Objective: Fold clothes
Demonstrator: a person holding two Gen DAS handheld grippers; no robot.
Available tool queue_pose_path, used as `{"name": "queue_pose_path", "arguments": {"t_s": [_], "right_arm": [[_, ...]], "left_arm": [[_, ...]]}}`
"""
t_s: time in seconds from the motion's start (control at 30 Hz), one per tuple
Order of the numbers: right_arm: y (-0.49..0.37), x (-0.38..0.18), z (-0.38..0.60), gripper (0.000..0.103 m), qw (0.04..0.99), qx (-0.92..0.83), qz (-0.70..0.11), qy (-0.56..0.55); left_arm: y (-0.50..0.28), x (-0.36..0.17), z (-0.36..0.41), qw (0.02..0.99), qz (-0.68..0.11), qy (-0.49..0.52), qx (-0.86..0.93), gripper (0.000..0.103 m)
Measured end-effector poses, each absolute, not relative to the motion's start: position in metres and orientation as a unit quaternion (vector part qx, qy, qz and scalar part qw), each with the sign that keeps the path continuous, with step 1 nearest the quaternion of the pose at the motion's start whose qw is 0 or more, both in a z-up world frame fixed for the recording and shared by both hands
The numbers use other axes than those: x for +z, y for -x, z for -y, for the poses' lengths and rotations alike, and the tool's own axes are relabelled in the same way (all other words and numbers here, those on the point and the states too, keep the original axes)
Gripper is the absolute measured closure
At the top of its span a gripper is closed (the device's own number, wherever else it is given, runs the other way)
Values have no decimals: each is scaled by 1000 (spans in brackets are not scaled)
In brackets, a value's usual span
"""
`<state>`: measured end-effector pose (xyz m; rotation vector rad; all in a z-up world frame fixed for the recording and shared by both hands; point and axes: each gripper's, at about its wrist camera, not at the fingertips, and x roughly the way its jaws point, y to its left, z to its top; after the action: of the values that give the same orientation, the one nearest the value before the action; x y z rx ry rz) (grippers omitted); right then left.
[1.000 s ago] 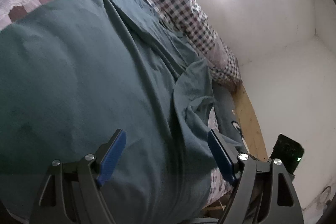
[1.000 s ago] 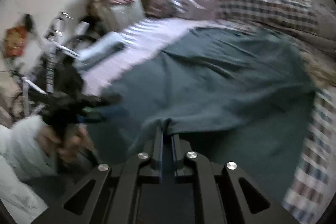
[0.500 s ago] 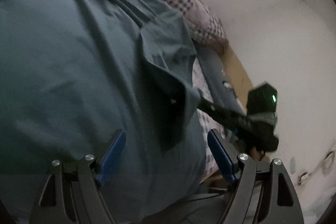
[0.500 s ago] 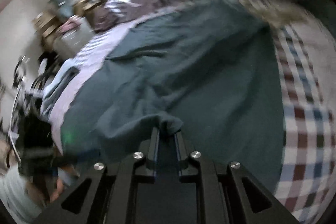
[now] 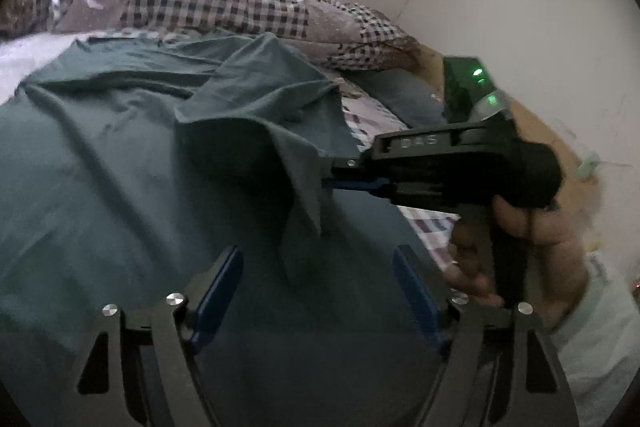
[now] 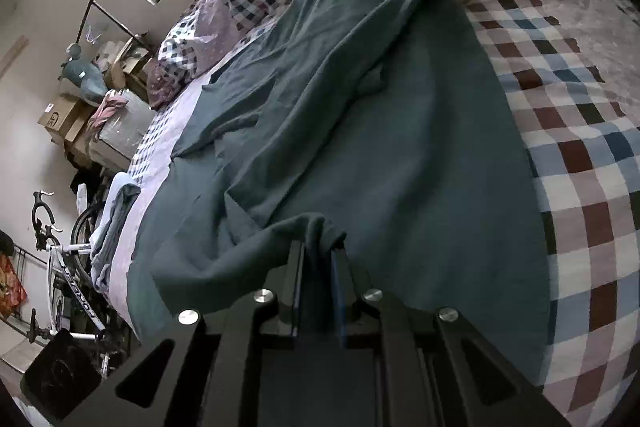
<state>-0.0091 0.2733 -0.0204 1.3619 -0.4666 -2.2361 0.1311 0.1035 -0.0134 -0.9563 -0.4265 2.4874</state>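
Observation:
A large teal garment (image 5: 120,155) lies spread over the bed, also filling the middle of the right wrist view as the garment (image 6: 392,131). My right gripper (image 6: 318,259) is shut on a bunched edge of it and holds that edge lifted. In the left wrist view the right gripper (image 5: 332,181) reaches in from the right, held by a hand (image 5: 480,251), with a flap of teal cloth hanging from its tip. My left gripper (image 5: 318,291) is open just above the garment, nothing between its blue pads (image 5: 218,293).
A checked quilt (image 5: 208,3) is heaped along the wall side of the bed, and checked bedding (image 6: 572,155) lies beside the garment. A bicycle (image 6: 60,263), cardboard boxes (image 6: 68,119) and folded light-blue cloth (image 6: 116,211) stand off the bed's far side.
My right gripper has carried the pinched teal edge up and across over the garment, into the left wrist view. The left gripper swung to face it and stayed open.

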Motion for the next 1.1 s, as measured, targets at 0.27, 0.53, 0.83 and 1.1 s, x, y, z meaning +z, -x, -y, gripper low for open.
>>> {"name": "queue_pose_path", "arguments": {"t_s": [0.27,0.53,0.83,1.1], "right_arm": [[3,-19,-277,89,246,-817,161,-496],[-3,-10,-284,89,262,-818,152,-488],[-10,18,-288,54,275,-842,123,-447],[32,63,-293,52,208,-881,88,-417]], "left_arm": [[-115,-27,-119,197,130,367,900,75],[-120,-1,-89,238,191,345,888,102],[-139,20,-56,253,202,338,884,102],[-139,25,-54,292,204,330,874,102]]}}
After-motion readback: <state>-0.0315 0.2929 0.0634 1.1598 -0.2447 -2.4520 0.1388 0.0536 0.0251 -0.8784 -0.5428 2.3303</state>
